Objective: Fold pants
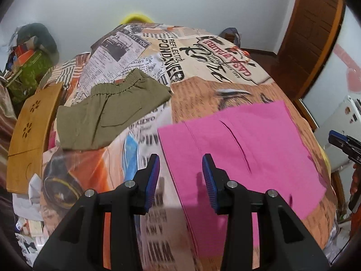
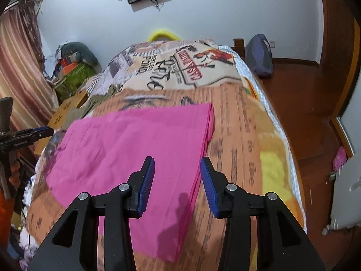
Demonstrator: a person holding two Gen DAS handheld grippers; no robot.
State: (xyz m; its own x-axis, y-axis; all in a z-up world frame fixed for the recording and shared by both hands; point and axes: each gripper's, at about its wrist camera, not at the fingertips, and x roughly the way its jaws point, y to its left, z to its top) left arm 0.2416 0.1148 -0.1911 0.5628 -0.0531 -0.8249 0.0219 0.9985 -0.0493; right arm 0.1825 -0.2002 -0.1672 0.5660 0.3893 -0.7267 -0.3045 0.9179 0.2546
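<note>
Pink pants [image 1: 237, 149] lie flat on the printed bed cover, folded into a long rectangle; they also show in the right wrist view [image 2: 130, 155]. My left gripper [image 1: 180, 176] is open and empty, hovering above the pants' left edge. My right gripper [image 2: 177, 176] is open and empty, hovering above the pants' right edge. The right gripper shows at the right edge of the left wrist view [image 1: 345, 144], and the left gripper shows at the left edge of the right wrist view [image 2: 33, 133].
Olive-green shorts [image 1: 112, 110] lie on the bed's far left. A wooden board [image 1: 29, 140] stands at the left edge of the bed, with piled boxes [image 1: 27, 74] behind. The bed cover [image 2: 237, 122] drops to a wooden floor [image 2: 304, 103] at the right.
</note>
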